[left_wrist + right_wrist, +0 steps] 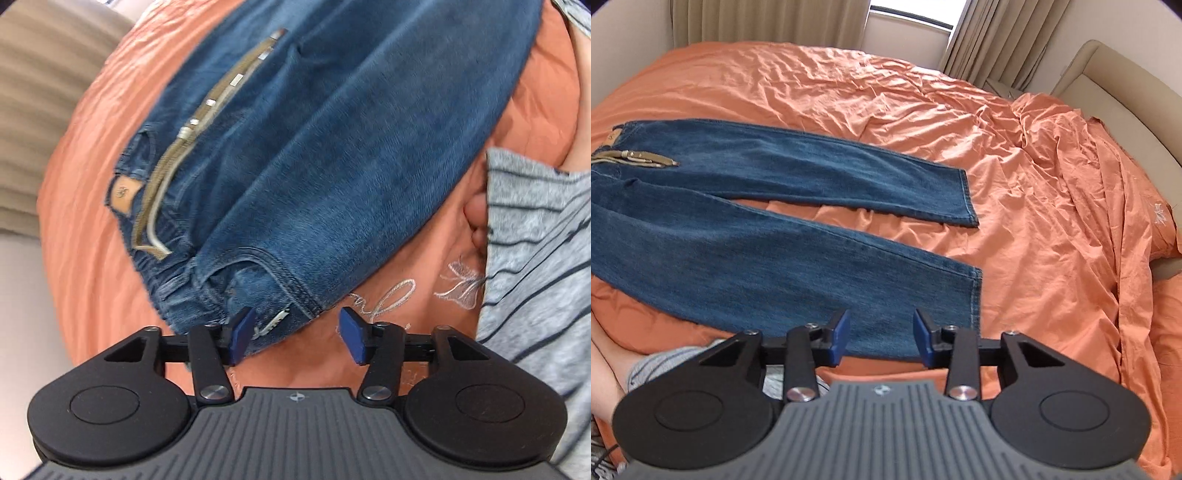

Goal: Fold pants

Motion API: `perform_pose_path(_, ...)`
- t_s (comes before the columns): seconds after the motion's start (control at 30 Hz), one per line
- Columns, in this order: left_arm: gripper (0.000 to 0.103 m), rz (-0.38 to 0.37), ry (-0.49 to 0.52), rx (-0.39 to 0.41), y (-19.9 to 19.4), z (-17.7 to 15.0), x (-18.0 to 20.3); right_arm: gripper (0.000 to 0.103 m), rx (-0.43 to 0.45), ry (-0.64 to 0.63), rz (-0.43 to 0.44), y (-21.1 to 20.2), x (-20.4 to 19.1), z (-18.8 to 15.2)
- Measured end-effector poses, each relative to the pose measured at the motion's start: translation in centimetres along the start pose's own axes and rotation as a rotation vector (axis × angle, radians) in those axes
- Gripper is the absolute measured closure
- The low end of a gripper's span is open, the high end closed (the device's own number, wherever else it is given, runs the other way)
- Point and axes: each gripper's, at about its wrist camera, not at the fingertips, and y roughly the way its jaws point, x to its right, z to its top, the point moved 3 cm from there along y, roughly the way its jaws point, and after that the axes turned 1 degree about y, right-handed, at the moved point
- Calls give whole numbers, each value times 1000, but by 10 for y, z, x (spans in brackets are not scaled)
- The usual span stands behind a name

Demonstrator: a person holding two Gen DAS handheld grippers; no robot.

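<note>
Blue jeans lie flat on the orange bed cover, legs spread apart and pointing right. Low over the near leg, close to its hem, my right gripper is open; denim shows in the gap, but the pads are clear of it. In the left wrist view the waist end of the jeans fills the frame, with a khaki drawstring belt and a tan leather patch. My left gripper is open over the near waistband corner, its left pad just above the denim.
A person's grey striped shirt is close on the right of the left wrist view. A bare arm shows at the lower left of the right wrist view. Beige curtains and a padded headboard border the rumpled bed.
</note>
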Motion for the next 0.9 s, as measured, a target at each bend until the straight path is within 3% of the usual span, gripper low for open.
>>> perform_pose_path(0.2, 31, 9, 39, -16, 23, 1, 7, 67, -110, -179, -56, -28, 45, 17)
perform_pose_path(0.37, 32, 38, -34, -18, 38, 7, 8, 68, -58, -322, -3, 9, 51, -7)
perform_pose_path(0.43, 37, 58, -55, -29, 37, 9, 10, 68, -56, -374, -27, 42, 45, -24)
perform_pose_path(0.47, 48, 72, -78, -36, 39, 11, 8, 68, -60, -417, -43, 58, 43, -34)
perform_pose_path(0.5, 67, 84, -101, -35, 37, 13, 9, 68, -62, -464, -60, 76, 39, -45)
perform_pose_path(0.53, 73, 104, -116, -30, 33, 14, 8, 68, -69, -505, -66, 91, 35, -54)
perform_pose_path(0.67, 87, 162, -297, 60, 2, 21, -11, 68, -20, -674, -91, 135, 20, -86)
perform_pose_path(0.9, 89, 220, -591, 129, -37, 37, -52, 68, 39, -821, -113, 188, 3, -113)
